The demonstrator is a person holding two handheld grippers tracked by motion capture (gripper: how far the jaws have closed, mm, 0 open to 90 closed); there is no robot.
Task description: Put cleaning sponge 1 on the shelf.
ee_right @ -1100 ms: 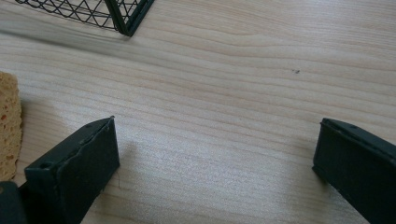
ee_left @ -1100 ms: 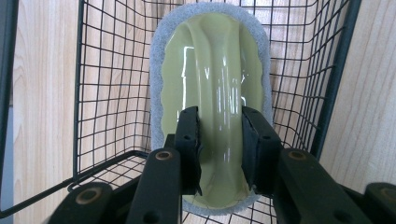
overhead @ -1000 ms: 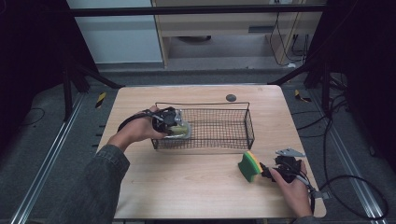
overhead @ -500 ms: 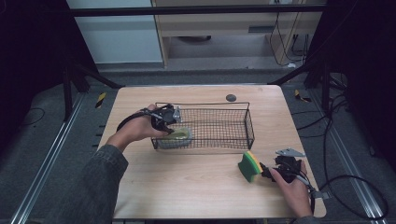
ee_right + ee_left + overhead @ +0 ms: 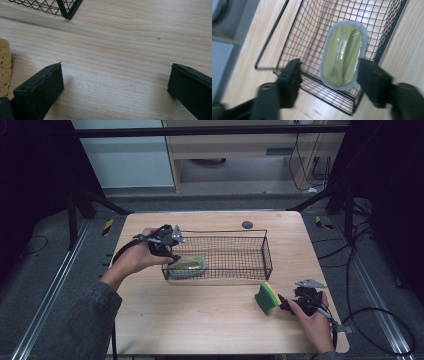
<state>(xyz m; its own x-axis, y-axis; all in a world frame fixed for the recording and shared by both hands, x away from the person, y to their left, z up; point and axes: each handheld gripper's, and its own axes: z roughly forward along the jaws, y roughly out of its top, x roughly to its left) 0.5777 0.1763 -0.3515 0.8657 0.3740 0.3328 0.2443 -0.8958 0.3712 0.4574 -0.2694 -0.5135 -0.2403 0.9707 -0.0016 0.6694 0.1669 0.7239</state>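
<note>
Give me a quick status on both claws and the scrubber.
Left claw just opened, above basket. Yellow scrubber released, lying in basket. Right claw open, empty, beside sponge. Nothing in the way.

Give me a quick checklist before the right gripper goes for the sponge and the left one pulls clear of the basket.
1. Left gripper let go of the yellow scrubber pad: ok, jaws have just been opening, pad lies free below them.
2. Pad inside wire basket: ok, at its left end.
3. Right gripper open: ok, nothing between jaws.
4. Sponge lined up between right jaws: not ok, it sits off to one side.
5. Sponge on table, outside basket: ok.
</note>
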